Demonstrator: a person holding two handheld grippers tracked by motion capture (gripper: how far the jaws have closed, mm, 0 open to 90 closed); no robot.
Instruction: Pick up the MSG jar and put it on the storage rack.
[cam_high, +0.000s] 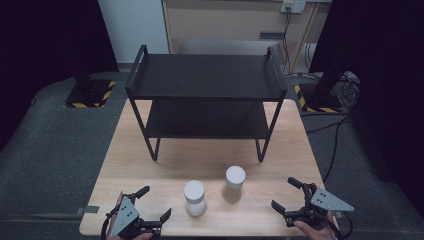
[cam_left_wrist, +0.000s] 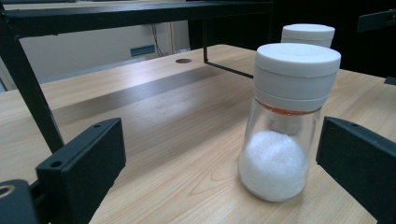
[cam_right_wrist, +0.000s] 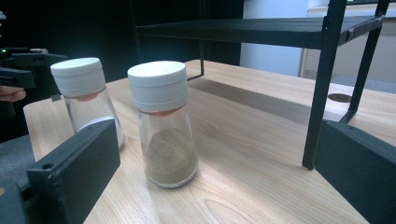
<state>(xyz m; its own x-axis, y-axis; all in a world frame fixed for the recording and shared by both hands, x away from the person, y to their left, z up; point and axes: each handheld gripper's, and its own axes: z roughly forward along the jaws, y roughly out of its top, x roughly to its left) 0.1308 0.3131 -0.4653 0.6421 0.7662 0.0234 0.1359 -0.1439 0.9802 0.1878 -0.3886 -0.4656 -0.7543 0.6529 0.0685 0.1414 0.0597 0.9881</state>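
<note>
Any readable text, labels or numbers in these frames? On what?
None readable.
Salt shaker: plain white cap, clear glass, no label.
Pepper shaker: same, no label.
Rack: bare black, no markings.
Left tool and right tool: grey plates carry dots, no lettering.
Floor bases: yellow-black hazard stripes, no words.
Wall socket: too small to read.

Both grippers (cam_high: 154, 202) (cam_high: 282, 194) wide open.
</note>
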